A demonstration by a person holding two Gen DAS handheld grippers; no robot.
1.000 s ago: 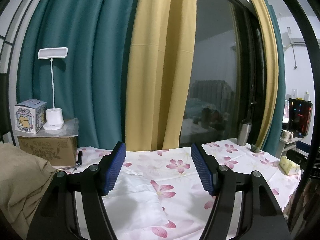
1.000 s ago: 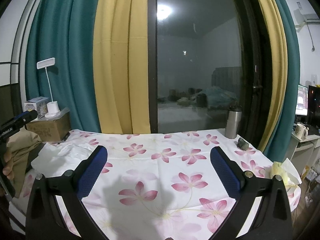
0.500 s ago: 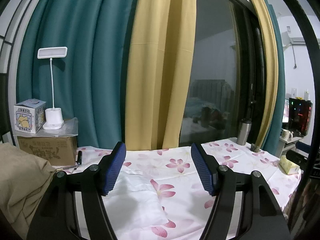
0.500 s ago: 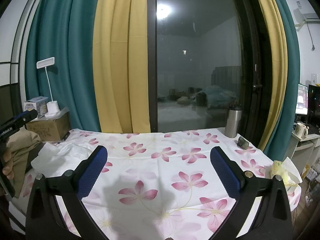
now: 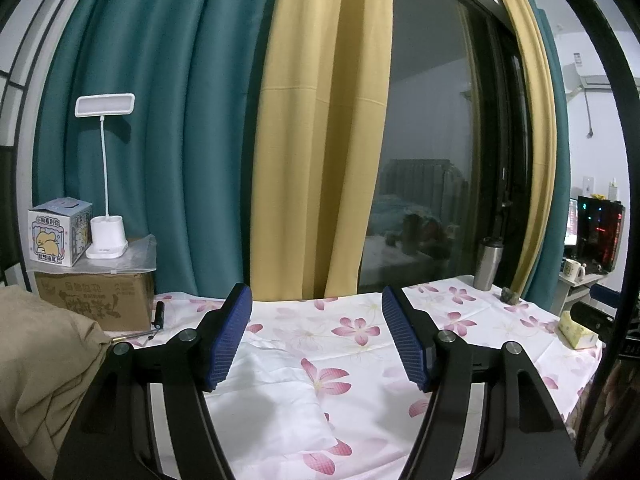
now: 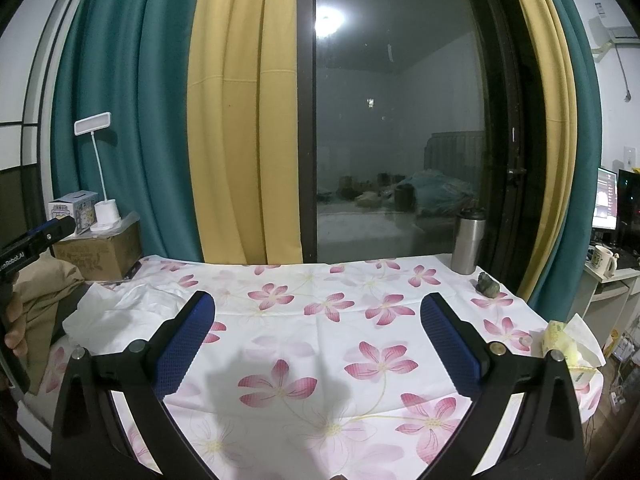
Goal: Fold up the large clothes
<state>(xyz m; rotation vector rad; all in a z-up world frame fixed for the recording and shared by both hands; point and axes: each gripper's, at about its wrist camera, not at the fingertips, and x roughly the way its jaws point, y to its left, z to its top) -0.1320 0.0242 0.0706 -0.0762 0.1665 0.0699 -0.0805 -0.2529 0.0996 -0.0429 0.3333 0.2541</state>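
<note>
A white garment (image 6: 116,312) lies crumpled at the left end of the flower-print tablecloth (image 6: 360,320); in the left wrist view the white garment (image 5: 272,404) spreads just below the fingers. A tan garment (image 5: 36,360) is heaped at the left edge, and the tan garment (image 6: 40,292) shows at the left in the right wrist view. My left gripper (image 5: 316,340) hangs open above the white cloth, holding nothing. My right gripper (image 6: 318,340) is open over the middle of the table, empty. The left gripper's tip (image 6: 48,234) and a hand show at the left edge.
A cardboard box (image 5: 96,300) with a white desk lamp (image 5: 106,236) and a small printed carton stands at back left. A steel tumbler (image 6: 468,244) and a small dark figure (image 6: 486,284) stand at back right. A yellow tissue pack (image 6: 568,340) lies on the right edge. Curtains and a dark window run behind.
</note>
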